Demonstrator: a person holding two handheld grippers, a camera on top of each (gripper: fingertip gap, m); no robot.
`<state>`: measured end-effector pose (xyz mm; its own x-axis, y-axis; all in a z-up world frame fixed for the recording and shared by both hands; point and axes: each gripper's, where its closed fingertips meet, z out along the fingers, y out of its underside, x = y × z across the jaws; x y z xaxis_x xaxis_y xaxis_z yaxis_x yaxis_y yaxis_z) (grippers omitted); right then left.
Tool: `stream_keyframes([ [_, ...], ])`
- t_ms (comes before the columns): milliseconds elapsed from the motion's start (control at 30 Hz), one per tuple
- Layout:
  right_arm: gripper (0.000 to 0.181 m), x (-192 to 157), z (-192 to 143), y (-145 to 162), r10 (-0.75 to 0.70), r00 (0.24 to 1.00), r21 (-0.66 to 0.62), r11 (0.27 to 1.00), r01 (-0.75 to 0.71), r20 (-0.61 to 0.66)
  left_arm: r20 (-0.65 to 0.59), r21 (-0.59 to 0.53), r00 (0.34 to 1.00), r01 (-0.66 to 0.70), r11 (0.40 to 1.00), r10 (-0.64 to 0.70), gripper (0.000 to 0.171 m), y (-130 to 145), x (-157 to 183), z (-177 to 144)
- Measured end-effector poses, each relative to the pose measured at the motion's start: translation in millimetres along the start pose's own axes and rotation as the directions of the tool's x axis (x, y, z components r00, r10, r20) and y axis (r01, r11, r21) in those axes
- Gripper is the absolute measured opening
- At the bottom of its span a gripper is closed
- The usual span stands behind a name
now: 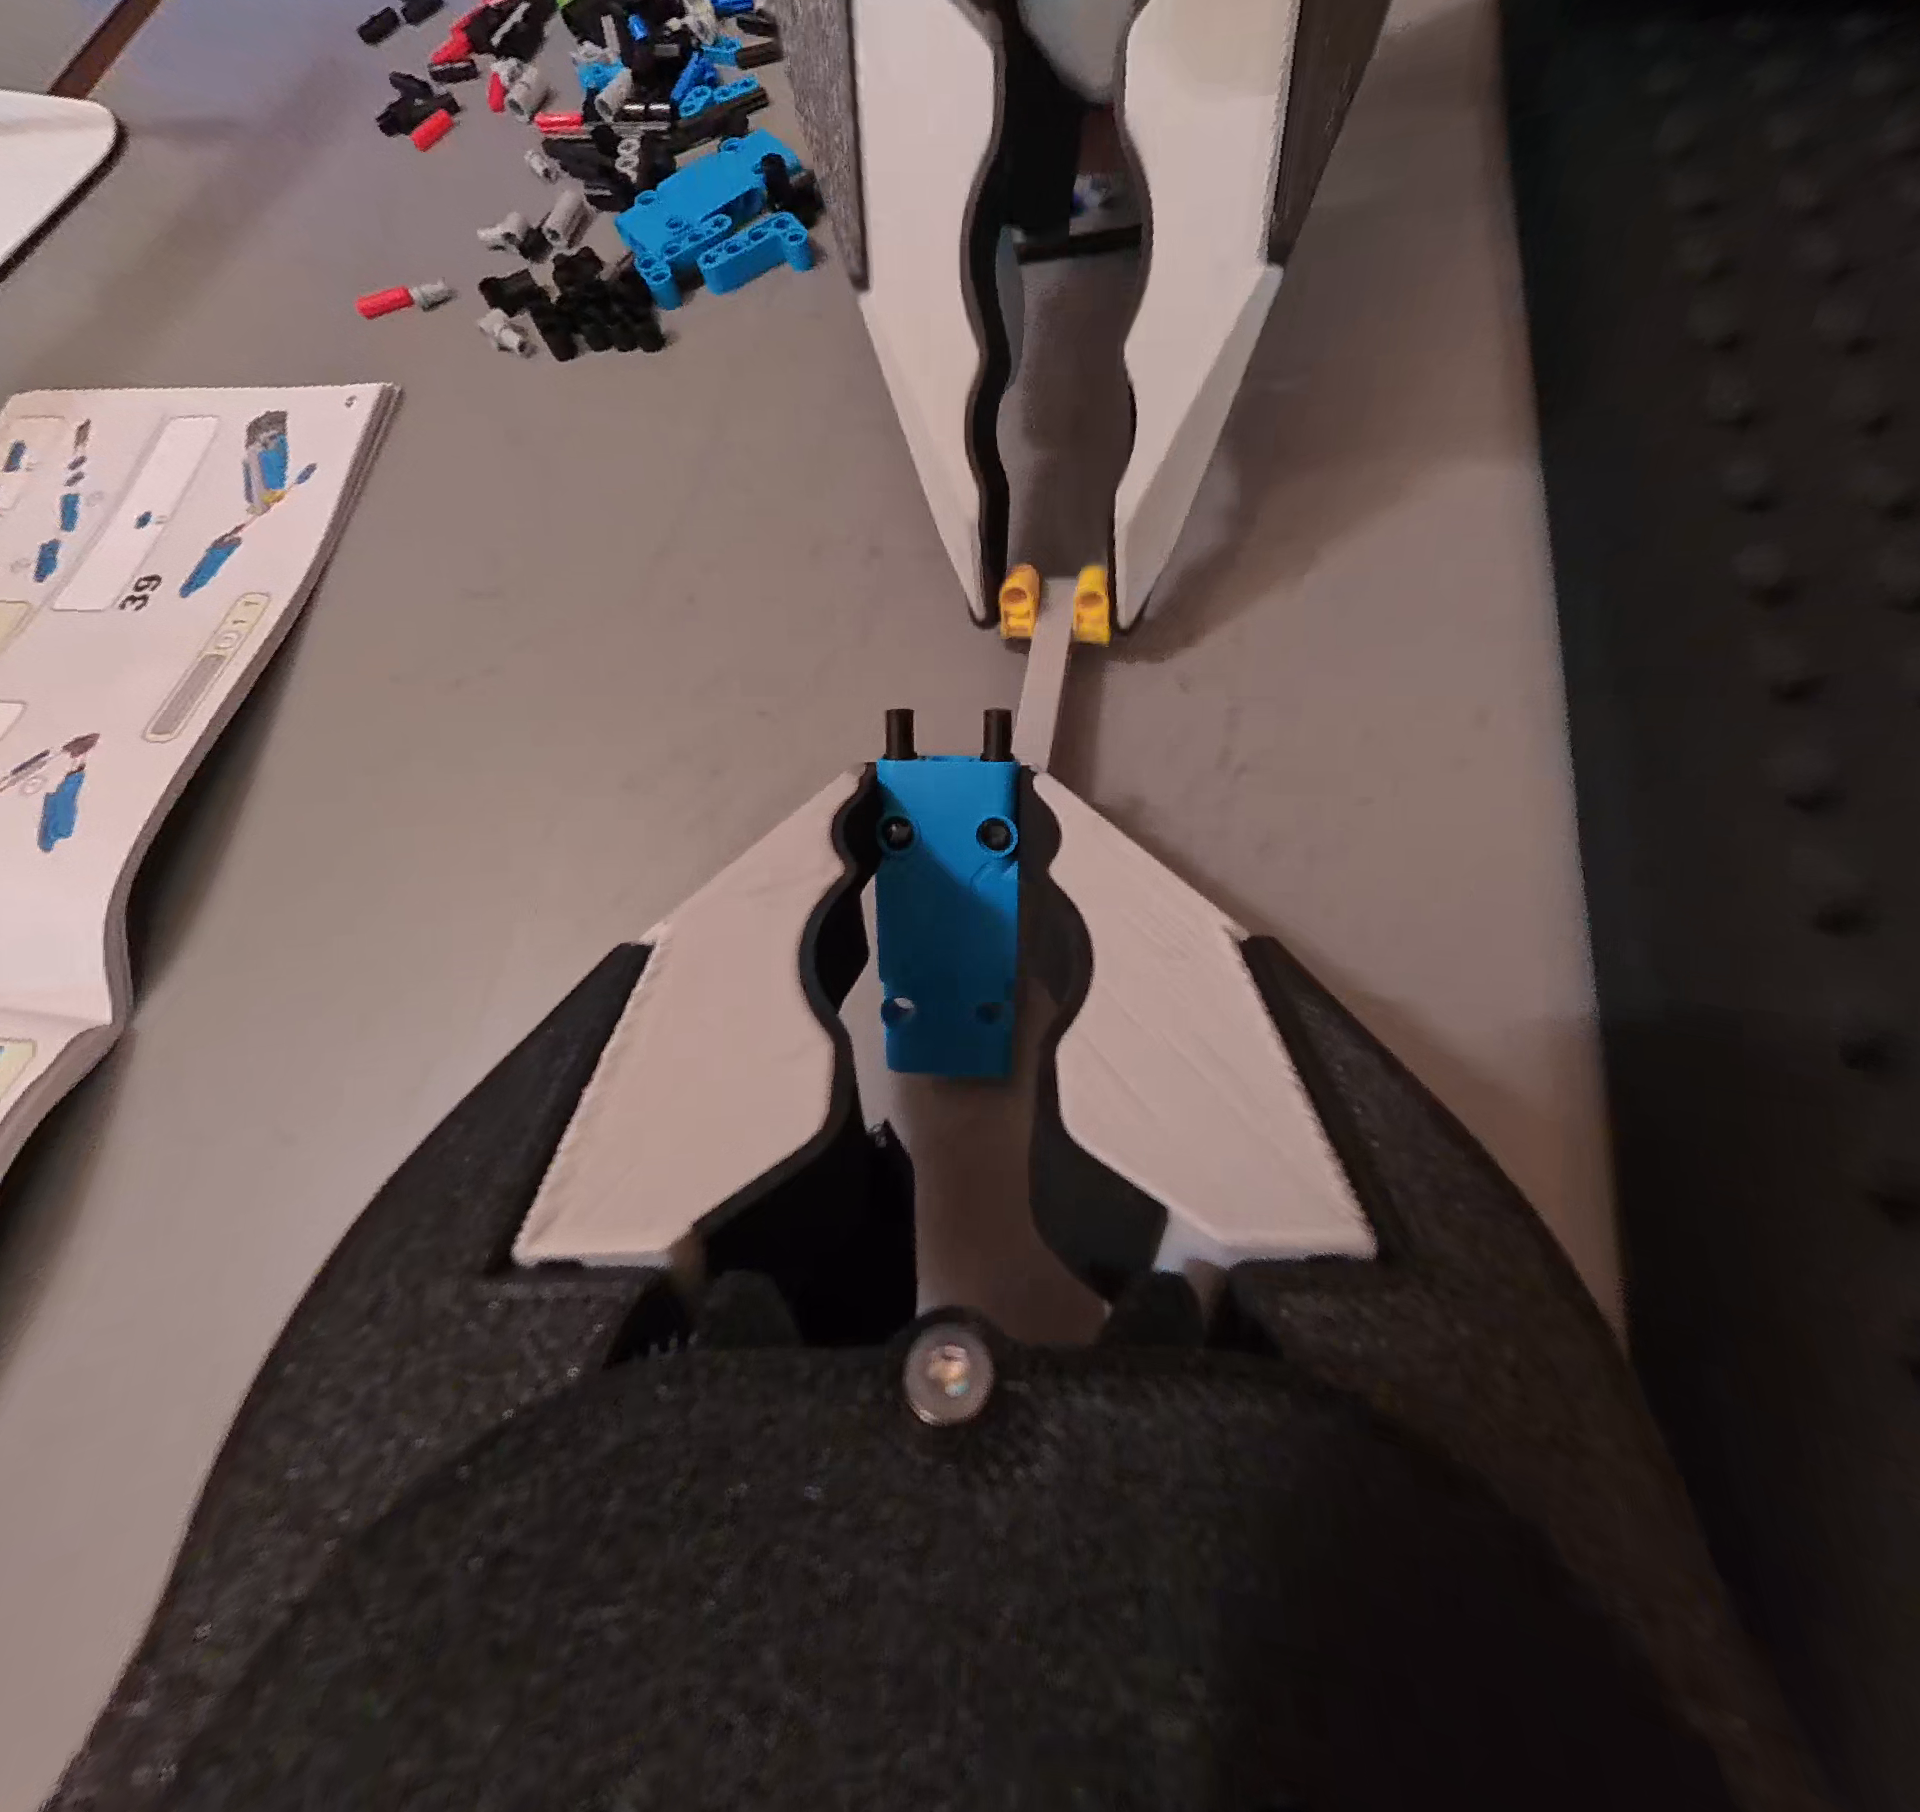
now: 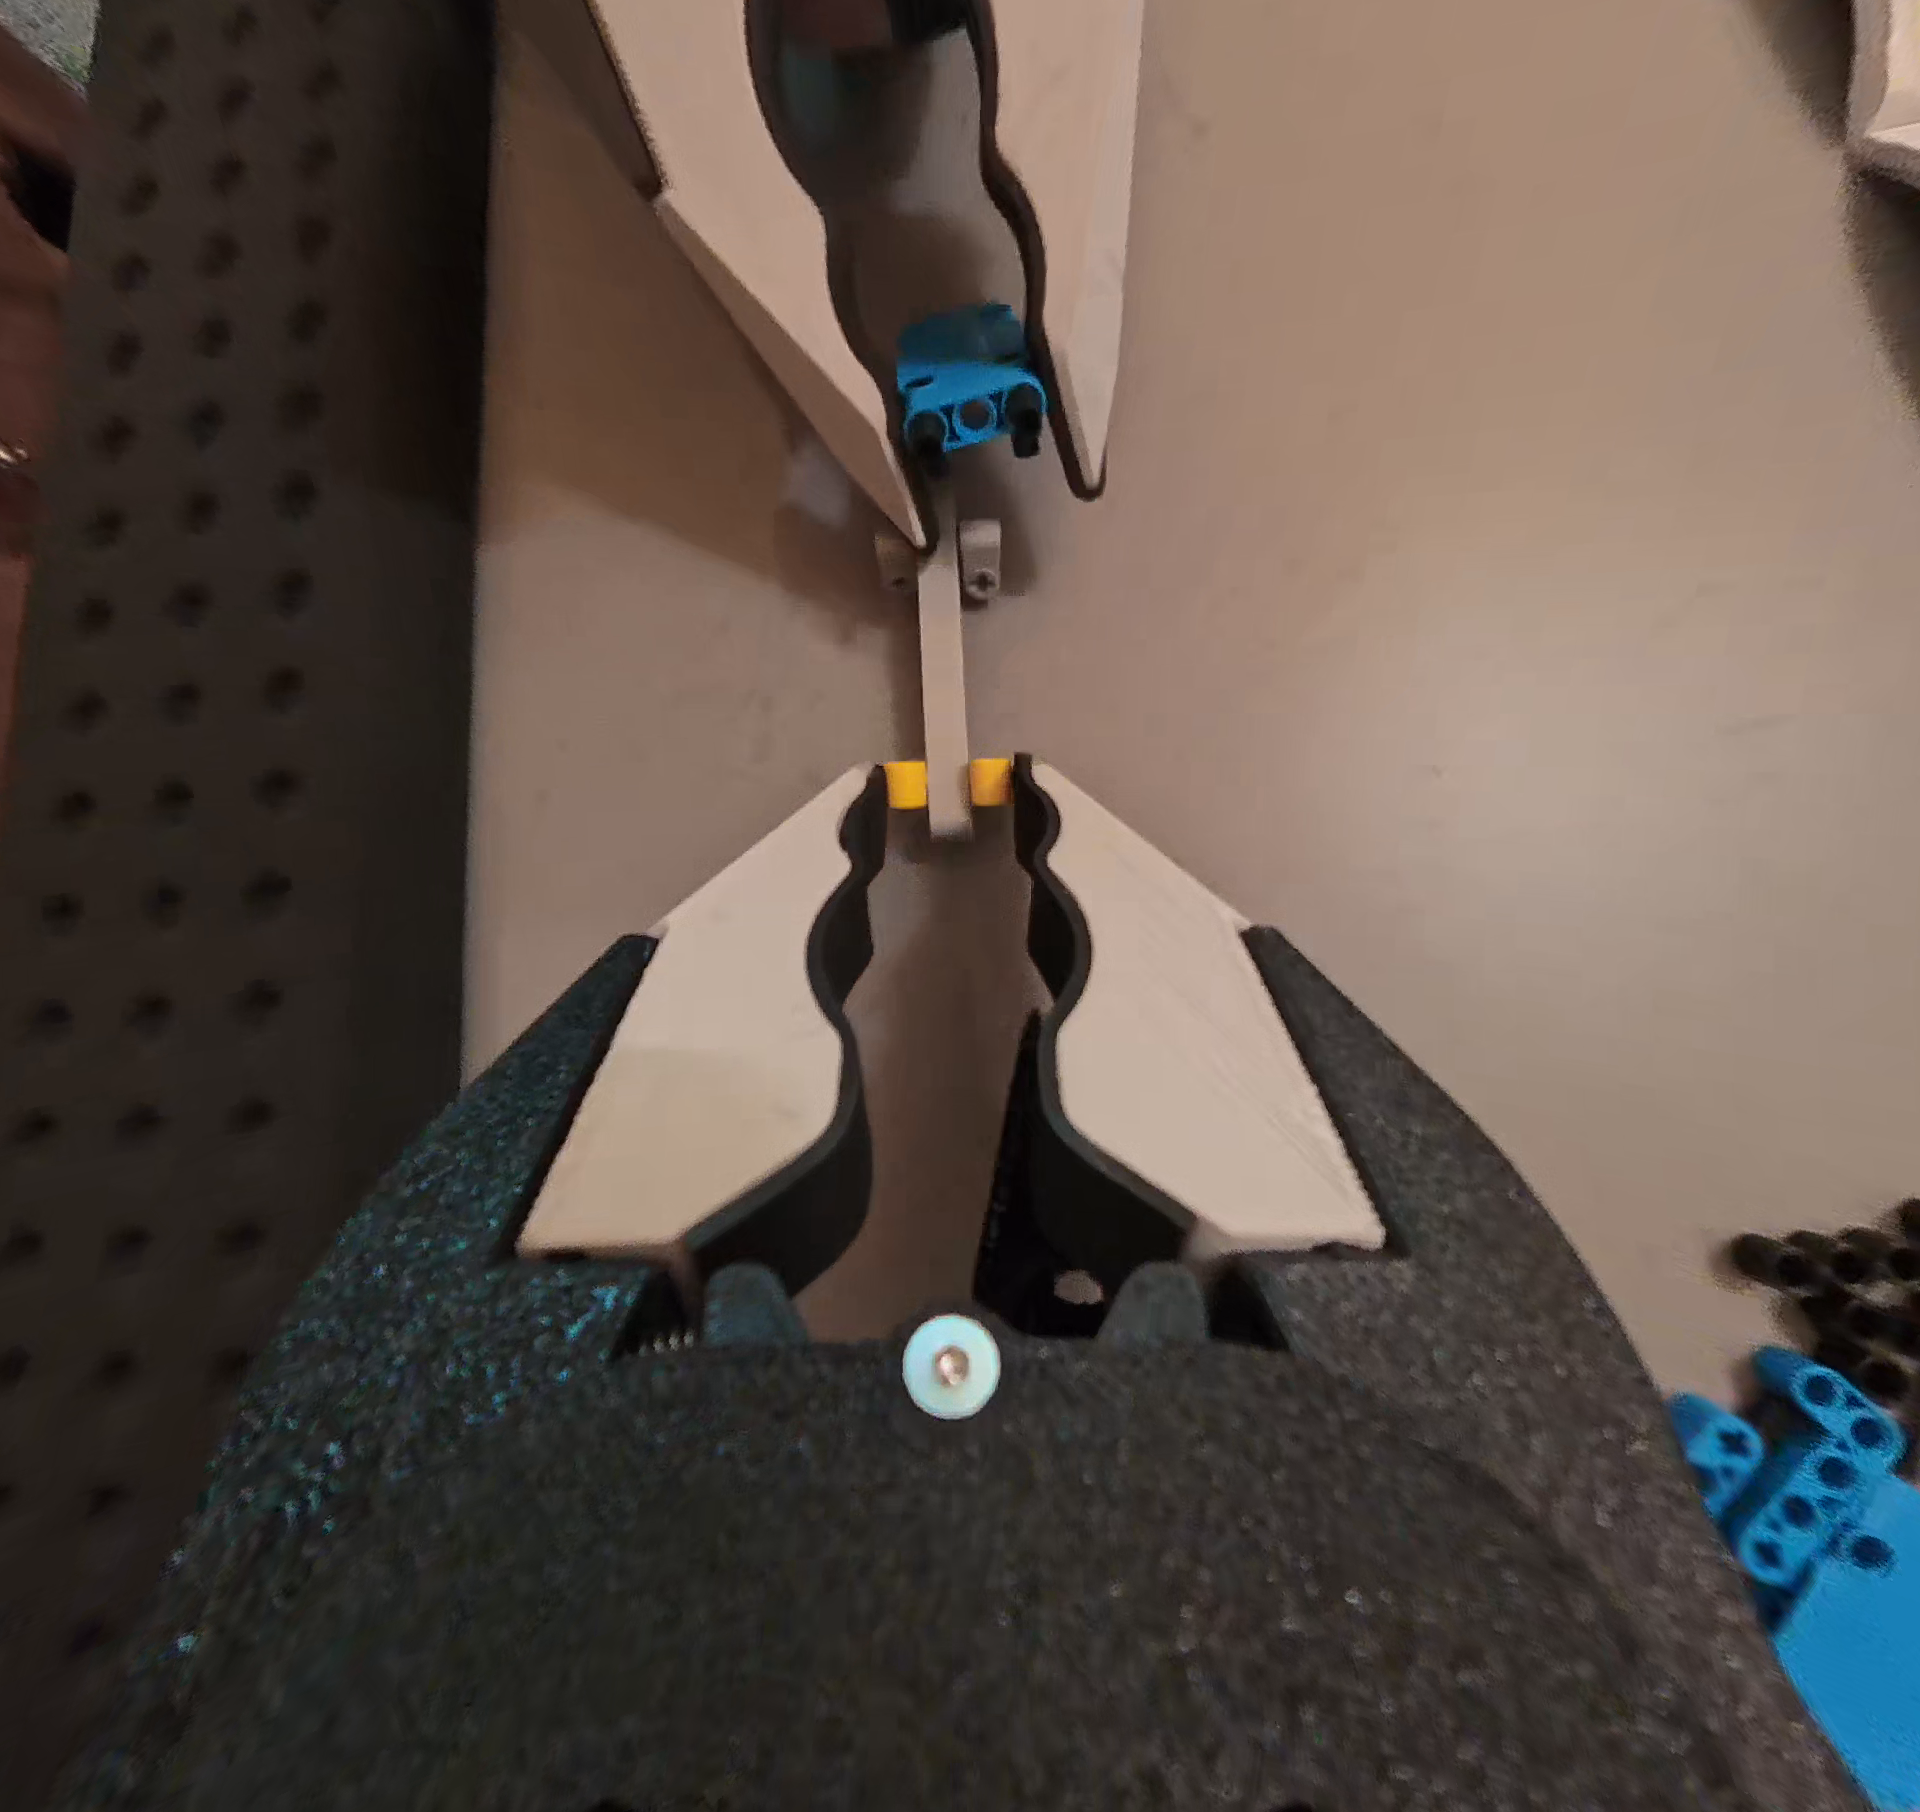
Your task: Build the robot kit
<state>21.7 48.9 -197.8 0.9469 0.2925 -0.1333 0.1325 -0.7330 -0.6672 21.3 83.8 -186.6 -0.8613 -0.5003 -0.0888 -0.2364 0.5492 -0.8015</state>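
Note:
My left gripper [image 1: 945,775] is shut on a blue pin-hole block [image 1: 940,921]; two black pins [image 1: 899,734] stick out of the block's front. Facing it, my right gripper [image 1: 1049,609] is shut on a small assembly: two yellow connectors [image 1: 1018,601] with a grey beam [image 1: 1044,702] between them. The beam reaches toward the blue block and passes just right of the pins. In the right wrist view, my right gripper [image 2: 945,775] grips the yellow connectors [image 2: 904,783]. The beam [image 2: 940,682] ends in grey connectors [image 2: 979,557] just below the left gripper [image 2: 1003,513] and blue block [image 2: 961,380].
A pile of loose black, grey, red and blue pieces [image 1: 613,131] lies on the grey table [image 1: 623,567] at the far left. An open instruction booklet [image 1: 156,671] lies at the left. A dark perforated mat [image 1: 1745,619] runs along the right. More blue pieces [image 2: 1808,1492] lie near my right gripper. One gripper's finger ends stand about 5 centimetres off the other's.

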Motion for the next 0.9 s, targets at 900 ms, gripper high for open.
stream_keyframes([
  [900, 0.007, -21, -19, -46, -0.045, 0.984, 0.192, 0.978, 0.079, -0.174, 0.041, 0.025, 0.989, -0.142, 0.990, 0.141, 0.025, -13, 17, 3],
])
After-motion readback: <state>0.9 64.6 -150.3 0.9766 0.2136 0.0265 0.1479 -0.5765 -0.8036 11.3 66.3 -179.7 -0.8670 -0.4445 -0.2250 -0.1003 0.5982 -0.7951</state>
